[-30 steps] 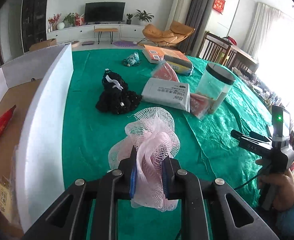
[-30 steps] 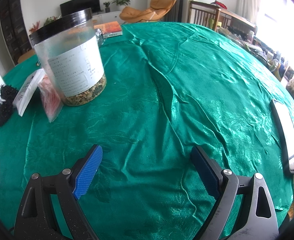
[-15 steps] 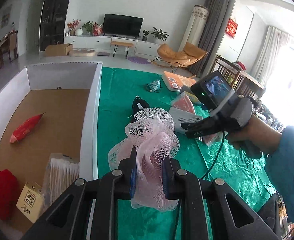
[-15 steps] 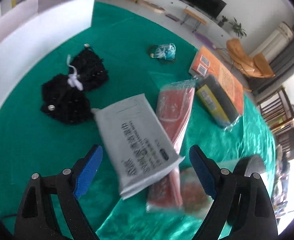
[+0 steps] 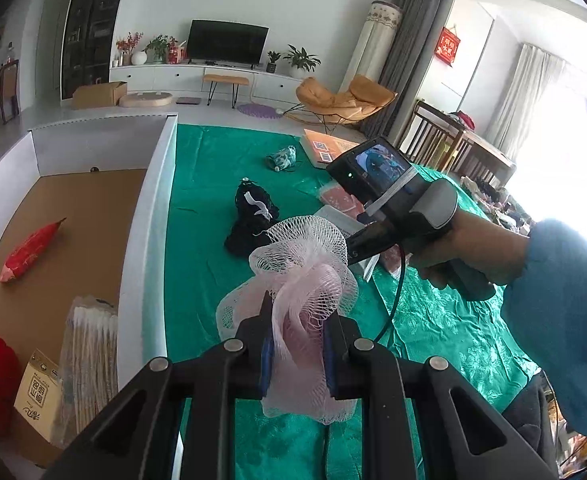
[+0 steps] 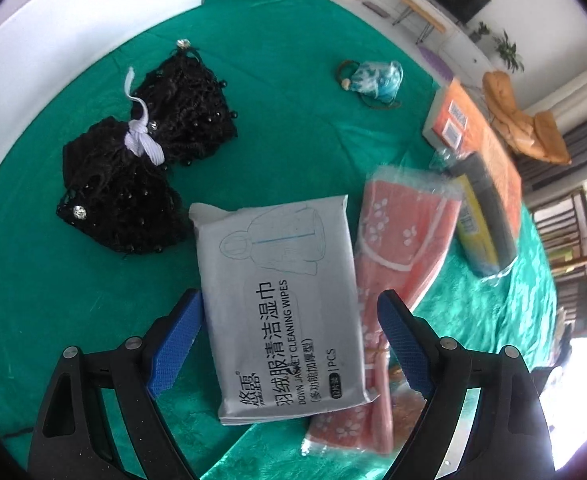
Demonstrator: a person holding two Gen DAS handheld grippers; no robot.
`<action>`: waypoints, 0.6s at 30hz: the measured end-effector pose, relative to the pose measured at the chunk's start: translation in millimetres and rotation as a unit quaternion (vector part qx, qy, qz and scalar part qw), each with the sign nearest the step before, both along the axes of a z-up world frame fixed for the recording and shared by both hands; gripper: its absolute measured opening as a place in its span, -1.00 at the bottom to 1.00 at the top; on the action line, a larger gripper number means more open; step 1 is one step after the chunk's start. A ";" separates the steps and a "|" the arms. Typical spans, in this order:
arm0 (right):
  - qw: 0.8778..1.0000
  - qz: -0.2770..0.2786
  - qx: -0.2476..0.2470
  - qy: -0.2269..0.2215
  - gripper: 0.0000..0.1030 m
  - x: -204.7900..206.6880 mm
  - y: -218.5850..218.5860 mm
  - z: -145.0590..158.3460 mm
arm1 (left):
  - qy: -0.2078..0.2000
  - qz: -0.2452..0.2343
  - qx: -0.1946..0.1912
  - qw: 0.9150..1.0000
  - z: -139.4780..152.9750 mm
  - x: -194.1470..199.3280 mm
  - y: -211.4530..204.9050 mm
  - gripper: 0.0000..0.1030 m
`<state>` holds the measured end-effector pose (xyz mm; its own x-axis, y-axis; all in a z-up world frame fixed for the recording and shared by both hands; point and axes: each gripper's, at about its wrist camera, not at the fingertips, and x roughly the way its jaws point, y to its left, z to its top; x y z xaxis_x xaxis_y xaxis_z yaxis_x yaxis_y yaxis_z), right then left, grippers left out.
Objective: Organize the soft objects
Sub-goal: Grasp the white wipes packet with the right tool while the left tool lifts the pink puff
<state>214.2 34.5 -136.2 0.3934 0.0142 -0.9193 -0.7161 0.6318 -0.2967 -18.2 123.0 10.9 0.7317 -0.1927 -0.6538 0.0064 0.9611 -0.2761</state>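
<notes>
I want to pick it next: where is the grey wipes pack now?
In the right wrist view, the wipes pack lies between the black mesh bundle and the orange towel pack.

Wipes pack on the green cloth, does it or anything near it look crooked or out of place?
Yes. The grey wipes pack lies skewed, its right edge overlapping the orange patterned pouch rather than flat on the green cloth. The open right gripper straddles it without touching. Nothing looks spilled or torn.

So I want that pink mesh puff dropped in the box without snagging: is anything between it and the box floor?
Only the box's white side wall stands between the pink mesh puff, clamped in the left gripper, and the brown box floor. The floor beyond looks bare, with a red packet further left.
</notes>
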 end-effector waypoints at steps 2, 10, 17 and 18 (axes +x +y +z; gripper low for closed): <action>0.998 -0.023 0.040 0.031 0.42 7.0 -10.4 -0.9 | 0.000 -0.001 0.001 1.000 0.8 0.6 -0.6 -0.62; 0.993 -0.024 0.114 0.033 0.29 -69.1 -38.7 24.0 | -0.017 0.005 0.003 1.000 8.3 -2.8 -1.0 -0.62; 0.967 -0.116 0.225 0.039 0.30 -138.9 -150.7 32.5 | 0.005 -0.004 0.003 1.000 -8.1 8.2 -13.0 -0.62; 0.961 -0.142 0.233 0.035 0.30 -137.8 -171.2 33.1 | 0.009 -0.006 0.004 1.000 -11.4 11.4 -15.9 -0.62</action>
<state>76.4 -136.7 -103.1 0.3792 0.3329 -0.8634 -0.5031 0.8572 0.1096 -6.8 107.1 -0.5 0.7170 -0.1969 -0.6687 0.0132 0.9629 -0.2694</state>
